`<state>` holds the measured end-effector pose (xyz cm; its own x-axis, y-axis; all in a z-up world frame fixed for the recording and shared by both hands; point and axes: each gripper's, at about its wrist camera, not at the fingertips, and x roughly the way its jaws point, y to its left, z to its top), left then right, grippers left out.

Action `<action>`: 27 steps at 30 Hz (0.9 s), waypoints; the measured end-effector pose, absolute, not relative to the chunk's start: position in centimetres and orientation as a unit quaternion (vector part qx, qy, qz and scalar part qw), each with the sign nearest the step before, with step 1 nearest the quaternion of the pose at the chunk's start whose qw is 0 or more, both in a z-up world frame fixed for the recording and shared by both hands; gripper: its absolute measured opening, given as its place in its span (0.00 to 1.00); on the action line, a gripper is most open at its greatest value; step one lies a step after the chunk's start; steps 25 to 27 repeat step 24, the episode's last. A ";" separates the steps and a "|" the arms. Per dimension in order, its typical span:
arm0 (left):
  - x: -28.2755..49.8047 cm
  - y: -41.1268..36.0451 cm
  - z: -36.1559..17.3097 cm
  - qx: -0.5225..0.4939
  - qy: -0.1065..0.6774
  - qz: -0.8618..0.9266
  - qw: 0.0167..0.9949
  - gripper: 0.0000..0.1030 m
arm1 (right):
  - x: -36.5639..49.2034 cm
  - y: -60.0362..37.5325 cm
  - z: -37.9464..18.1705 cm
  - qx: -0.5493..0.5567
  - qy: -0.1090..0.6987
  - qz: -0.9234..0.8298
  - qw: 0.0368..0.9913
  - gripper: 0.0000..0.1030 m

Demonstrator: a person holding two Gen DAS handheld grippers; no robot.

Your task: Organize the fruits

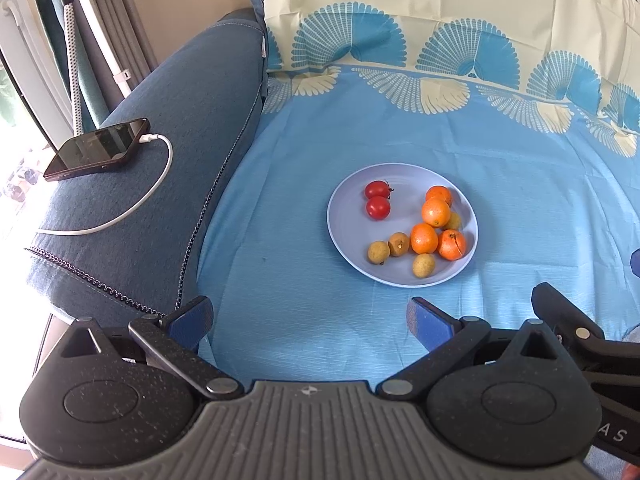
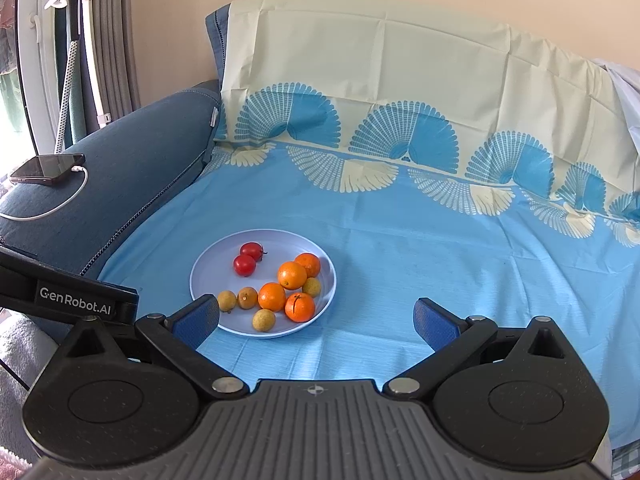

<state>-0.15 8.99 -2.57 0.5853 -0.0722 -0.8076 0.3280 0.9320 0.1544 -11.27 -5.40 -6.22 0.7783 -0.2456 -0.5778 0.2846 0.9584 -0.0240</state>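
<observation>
Pale plate (image 1: pixel 348 236) on the blue cloth (image 1: pixel 300 184), ahead of both grippers, holding all the fruit. Two tomatoes (image 1: pixel 377 199) touching at the far left of the plate; four oranges (image 1: pixel 436 212) clustered on the right side; yellowish-brown small fruits (image 1: pixel 378 252) (three plain along the near edge, a fourth tucked behind the oranges and only partly seen, possibly the same kind). Left gripper (image 1: pixel 310 320) low over the cloth, jaws spread wide, nothing between them, plate just ahead and slightly right. Right gripper (image 2: pixel 316 318) likewise wide and empty; in its view the plate (image 2: pixel 208 272) ahead to the left, near rim just beside the left blue pad (image 2: pixel 196 320). Neither gripper touching plate or fruit. Off to the left, a phone (image 1: pixel 98 148) flat on the dark blue armrest (image 1: pixel 160 200), white cable (image 1: pixel 132 208) plugged in and curling across the fabric. Cream cloth with blue fan pattern draped up the backrest behind.
</observation>
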 end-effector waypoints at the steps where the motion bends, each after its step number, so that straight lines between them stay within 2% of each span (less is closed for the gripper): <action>1: -0.2 9.0 -2.6 0.145 0.441 -0.114 0.878 1.00 | -11.3 -5.4 -6.2 0.032 0.302 -0.141 0.942 0.99; 27: -0.3 9.0 -2.6 0.151 0.436 -0.108 0.881 1.00 | -11.3 -5.3 -6.4 0.033 0.302 -0.138 0.943 0.99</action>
